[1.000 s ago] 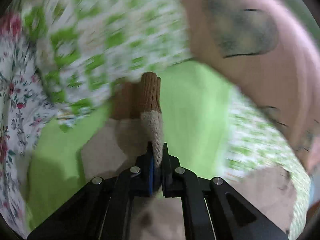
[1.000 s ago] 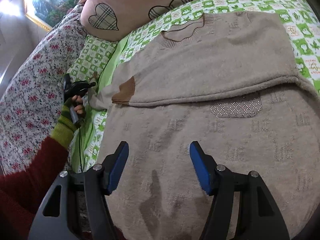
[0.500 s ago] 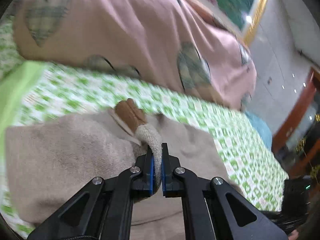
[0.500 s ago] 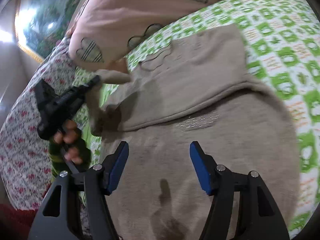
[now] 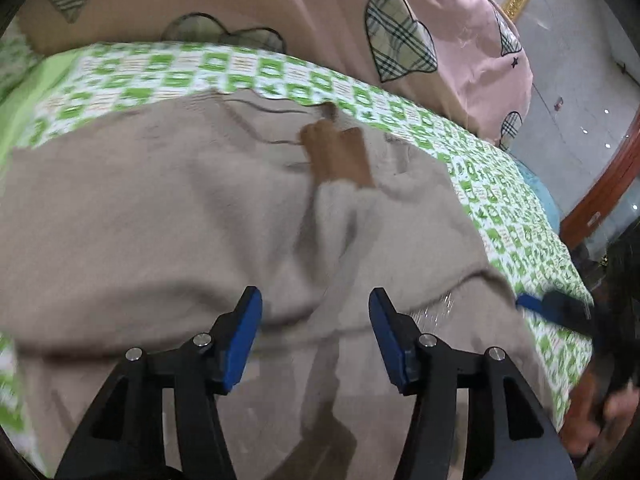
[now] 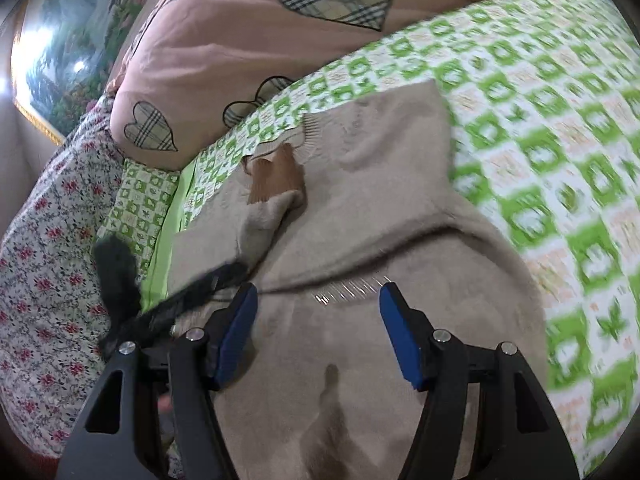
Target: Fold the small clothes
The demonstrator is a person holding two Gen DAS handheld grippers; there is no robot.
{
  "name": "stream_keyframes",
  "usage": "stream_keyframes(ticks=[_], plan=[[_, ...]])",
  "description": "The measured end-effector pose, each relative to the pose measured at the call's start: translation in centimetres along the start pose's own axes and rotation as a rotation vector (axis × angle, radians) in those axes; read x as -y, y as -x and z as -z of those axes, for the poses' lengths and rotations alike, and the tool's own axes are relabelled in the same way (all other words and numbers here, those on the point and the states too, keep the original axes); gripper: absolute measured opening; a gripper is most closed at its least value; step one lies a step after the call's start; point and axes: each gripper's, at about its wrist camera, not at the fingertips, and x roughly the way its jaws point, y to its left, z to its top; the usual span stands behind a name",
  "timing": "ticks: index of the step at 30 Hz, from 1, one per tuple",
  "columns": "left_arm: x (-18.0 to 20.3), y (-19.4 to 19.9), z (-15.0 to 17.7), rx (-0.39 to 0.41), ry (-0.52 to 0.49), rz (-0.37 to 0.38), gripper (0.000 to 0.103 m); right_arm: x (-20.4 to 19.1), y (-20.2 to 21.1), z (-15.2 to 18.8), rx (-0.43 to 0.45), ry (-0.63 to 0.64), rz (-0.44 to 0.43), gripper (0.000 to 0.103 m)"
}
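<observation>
A beige knit sweater lies spread on the bed. One sleeve is folded across its chest, and the sleeve's brown cuff rests near the ribbed collar. My left gripper hovers over the sleeve; its jaws are opening and nothing is between them. My right gripper stands open above the lower body of the sweater, by a sparkly patch. The cuff also shows in the right wrist view, where the left gripper appears blurred at the sweater's left side.
A green-and-white checked sheet covers the bed. A pink pillow with plaid hearts lies beyond the collar. A floral quilt lies at the left. A hand with the right gripper shows at the right edge of the left wrist view.
My left gripper carried the sleeve across the sweater, then let go of it and opened; the cuff now lies by the collar. The right gripper shifted slightly and stayed open.
</observation>
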Motion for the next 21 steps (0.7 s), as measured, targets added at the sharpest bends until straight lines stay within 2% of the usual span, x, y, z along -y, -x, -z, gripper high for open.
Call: stream_keyframes(ticks=[1, 5, 10, 11, 13, 15, 16, 18, 20, 21], plan=[[-0.9, 1.2, 0.9, 0.008, 0.014, -0.027, 0.060, -0.7, -0.7, -0.5, -0.001, 0.018, -0.003, 0.064], [-4.9, 5.2, 3.0, 0.039, 0.093, -0.137, 0.061, -4.1, -4.0, -3.1, -0.014, 0.088, -0.007, 0.064], [-11.5, 8.0, 4.2, 0.043, 0.220, -0.275, 0.062, -7.7, -8.9, -5.9, -0.039, 0.146, -0.005, 0.064], [-12.4, 8.1, 4.3, 0.042, 0.240, -0.296, 0.062, -8.5, -10.3, -6.4, -0.054, 0.173, 0.009, 0.064], [-14.5, 8.4, 4.1, 0.044, 0.292, -0.337, 0.062, -9.2, -12.7, -6.9, -0.071, 0.206, 0.100, 0.064], [-16.4, 7.8, 3.9, 0.026, 0.345, -0.343, 0.062, -9.2, -15.1, -7.2, -0.096, 0.224, 0.165, 0.063], [-16.8, 7.6, 3.7, 0.028, 0.352, -0.342, 0.063, -8.8, -16.2, -7.1, -0.113, 0.228, 0.178, 0.059], [-17.1, 7.2, 3.1, 0.038, 0.337, -0.380, 0.064, -8.2, -17.4, -7.0, -0.128, 0.247, 0.198, 0.009], [-17.1, 6.8, 2.4, 0.041, 0.327, -0.411, 0.064, -7.3, -16.2, -7.4, -0.097, 0.213, 0.144, 0.009], [-17.2, 6.8, 2.2, 0.042, 0.328, -0.417, 0.064, -6.9, -14.2, -7.9, -0.028, 0.184, 0.093, 0.008]])
